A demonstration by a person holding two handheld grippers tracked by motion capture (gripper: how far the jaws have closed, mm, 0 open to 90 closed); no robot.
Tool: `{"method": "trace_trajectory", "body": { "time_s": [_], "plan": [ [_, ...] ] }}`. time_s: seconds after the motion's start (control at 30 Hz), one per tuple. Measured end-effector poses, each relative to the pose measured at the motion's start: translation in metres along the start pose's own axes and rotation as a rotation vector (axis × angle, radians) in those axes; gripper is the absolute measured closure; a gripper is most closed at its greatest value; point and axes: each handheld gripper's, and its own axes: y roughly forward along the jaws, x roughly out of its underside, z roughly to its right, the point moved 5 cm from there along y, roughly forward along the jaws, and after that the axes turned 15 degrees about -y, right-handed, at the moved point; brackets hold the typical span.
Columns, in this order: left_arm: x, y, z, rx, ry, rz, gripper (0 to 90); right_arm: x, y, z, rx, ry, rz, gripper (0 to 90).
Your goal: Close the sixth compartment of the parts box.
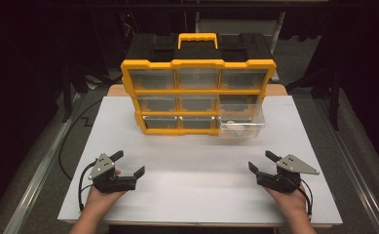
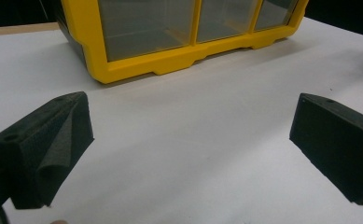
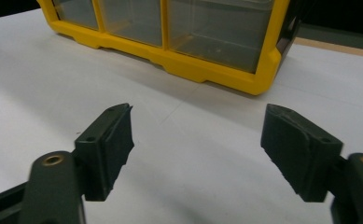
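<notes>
Ahead, the pulled-out drawer (image 1: pixel 240 126) at the organizer's (image 1: pixel 197 92) bottom right lies nearer the right gripper (image 1: pixel 261 163); both it and the left gripper (image 1: pixel 128 163) have fingers spread, empty.

Yellow drawer organizer (image 1: pixel 198 97) stands upright mid-table, its bottom-right clear drawer (image 1: pixel 241 127) pulled out

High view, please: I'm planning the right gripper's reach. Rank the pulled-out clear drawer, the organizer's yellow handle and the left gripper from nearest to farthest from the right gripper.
Measured from the right gripper in the high view:
1. Pulled-out clear drawer, bottom right of the organizer, just ahead of the gripper.
2. Left gripper, across the white board at the near left.
3. Yellow handle, on top of the organizer, at the back.
</notes>
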Motion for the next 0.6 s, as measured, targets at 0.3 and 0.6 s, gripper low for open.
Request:
{"method": "trace_trajectory", "body": {
  "time_s": [0.3,0.6],
  "plan": [
    [0.0006,-0.0026,0.0023,0.01,0.019,-0.002,0.5,-0.0013,-0.0063,0.0009,0.022,0.018,0.025,48.5],
    [0.0004,-0.0029,0.0021,0.014,0.02,-0.002,0.6,0.0003,-0.0035,-0.0012,0.007,0.026,0.004,68.3]
  ]
}}
